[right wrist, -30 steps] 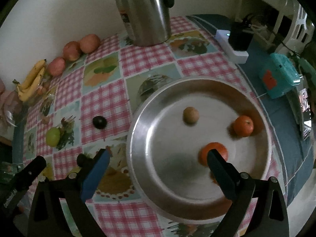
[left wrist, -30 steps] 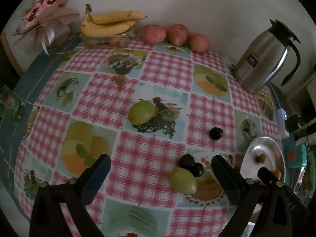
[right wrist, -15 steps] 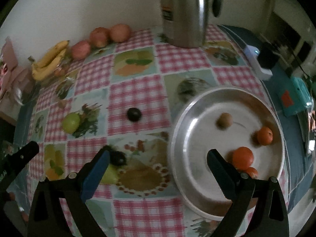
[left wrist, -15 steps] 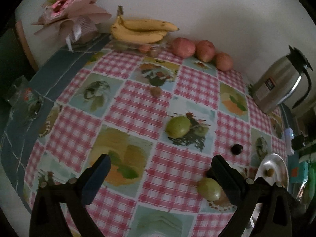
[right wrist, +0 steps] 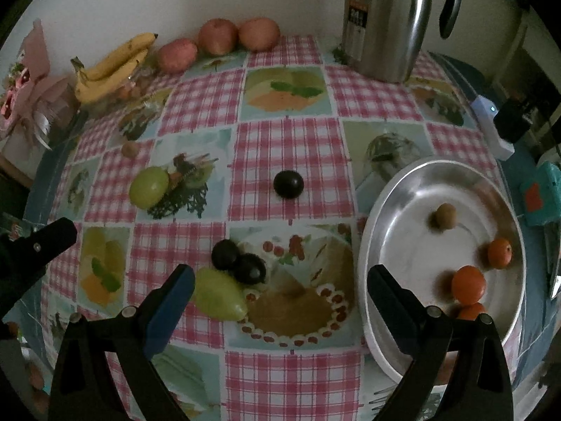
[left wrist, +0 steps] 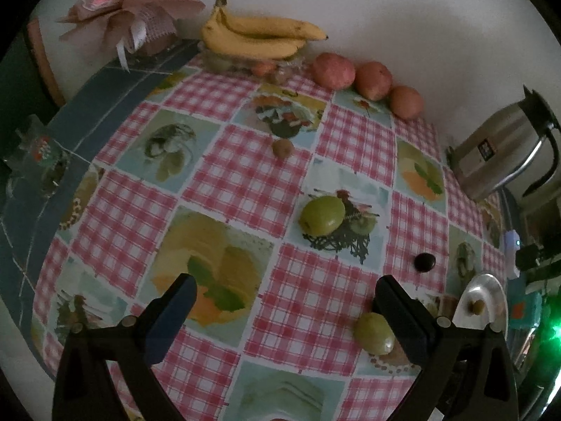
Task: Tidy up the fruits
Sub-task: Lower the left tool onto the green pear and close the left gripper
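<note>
Here, smooth round oranges (right wrist: 468, 285) sit in the shiny metal tray (right wrist: 392, 189).

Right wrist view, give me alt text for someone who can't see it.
The open right gripper hovers over a checked tablecloth, with a green pear and two dark plums between its jaws. At right, a metal tray holds three oranges and a brown fruit.

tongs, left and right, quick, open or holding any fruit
Left tongs: open, holding nothing.
Right tongs: open, holding nothing.
</note>
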Demonstrator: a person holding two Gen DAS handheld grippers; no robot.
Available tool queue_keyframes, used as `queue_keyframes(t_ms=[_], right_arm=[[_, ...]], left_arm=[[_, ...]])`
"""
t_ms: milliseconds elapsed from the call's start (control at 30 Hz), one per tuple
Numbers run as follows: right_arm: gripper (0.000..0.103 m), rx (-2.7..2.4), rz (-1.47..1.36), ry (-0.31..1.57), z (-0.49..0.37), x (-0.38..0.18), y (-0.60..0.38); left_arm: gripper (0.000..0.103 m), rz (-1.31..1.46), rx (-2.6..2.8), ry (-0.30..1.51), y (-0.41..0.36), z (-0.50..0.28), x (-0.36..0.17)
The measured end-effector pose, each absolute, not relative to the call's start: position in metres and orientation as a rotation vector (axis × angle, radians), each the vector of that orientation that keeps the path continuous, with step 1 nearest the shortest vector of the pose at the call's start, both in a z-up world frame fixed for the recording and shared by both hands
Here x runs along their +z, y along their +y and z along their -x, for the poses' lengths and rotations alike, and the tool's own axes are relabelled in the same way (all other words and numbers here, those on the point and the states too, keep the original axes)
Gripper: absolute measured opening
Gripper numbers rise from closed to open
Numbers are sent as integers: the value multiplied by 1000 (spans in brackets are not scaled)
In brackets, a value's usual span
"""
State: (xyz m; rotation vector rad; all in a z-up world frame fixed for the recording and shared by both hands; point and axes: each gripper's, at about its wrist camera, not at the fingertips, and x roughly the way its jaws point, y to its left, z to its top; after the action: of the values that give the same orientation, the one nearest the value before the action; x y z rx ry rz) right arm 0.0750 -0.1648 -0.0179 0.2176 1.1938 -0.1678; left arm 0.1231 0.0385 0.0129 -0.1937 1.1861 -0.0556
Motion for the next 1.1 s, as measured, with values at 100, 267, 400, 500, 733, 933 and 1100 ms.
queue_keyframes(t_ms=[100,267,400,500,733,933,1100], right_arm=[[99,-174,-224,1209,-75,-22,-166],[99,-192,-228,1242,-74,-30,-169],[99,-207,-250,1247,-71,-31,-176],[99,-233,-262,1260,-70,-33,-184],[99,-307,-306,1252,-62,-29,-213],[99,-335,-359,1234,-57,-25,-231],[99,-339,-370,1236,-56,-25,-234]], left_arm=[[103,192,-66,1209,33,-124,6],[103,188,-80,1238,26,-124,-3],[103,186,-84,1254,22,-125,-9],[103,182,-90,1267,17,-125,-12],[103,175,-116,1313,2,-124,-25],[103,187,-146,1376,-10,-123,-42],[99,189,-160,1415,-17,-122,-52]])
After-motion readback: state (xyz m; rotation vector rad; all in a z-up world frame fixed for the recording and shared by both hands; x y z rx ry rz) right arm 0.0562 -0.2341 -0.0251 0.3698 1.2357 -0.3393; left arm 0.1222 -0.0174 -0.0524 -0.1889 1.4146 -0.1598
